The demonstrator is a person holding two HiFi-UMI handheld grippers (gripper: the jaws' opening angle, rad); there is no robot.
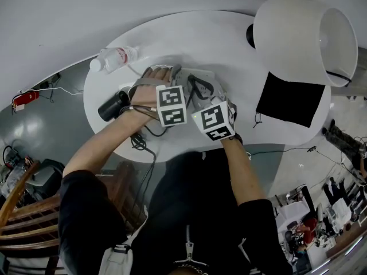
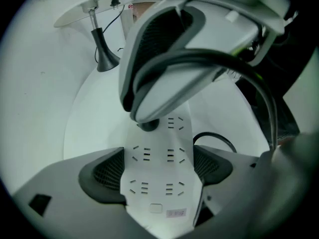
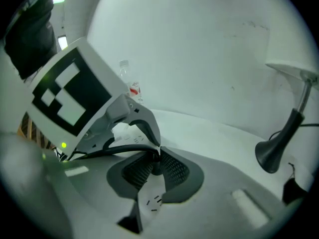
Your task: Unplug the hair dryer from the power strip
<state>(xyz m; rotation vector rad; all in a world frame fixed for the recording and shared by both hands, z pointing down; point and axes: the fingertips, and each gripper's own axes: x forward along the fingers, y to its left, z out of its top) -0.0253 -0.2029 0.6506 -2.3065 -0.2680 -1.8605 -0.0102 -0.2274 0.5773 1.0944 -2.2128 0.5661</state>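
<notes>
Left gripper [image 2: 158, 172] clamping the power strip [image 2: 155, 199] by its sides, I am pinching the hair dryer's plug [image 2: 148, 126] at the strip's far end in the right gripper [image 3: 153, 166]; pulling squarely off the strip's face, without twisting, should free it.

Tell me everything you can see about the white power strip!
The power strip is a flat white plastic-looking bar lying on the table. Its top shows two rows of socket slots, plus a small button and label at the near end. The left tongs pinch its long sides. One dark plug sits in a far socket, gripped by the right tongs.
</notes>
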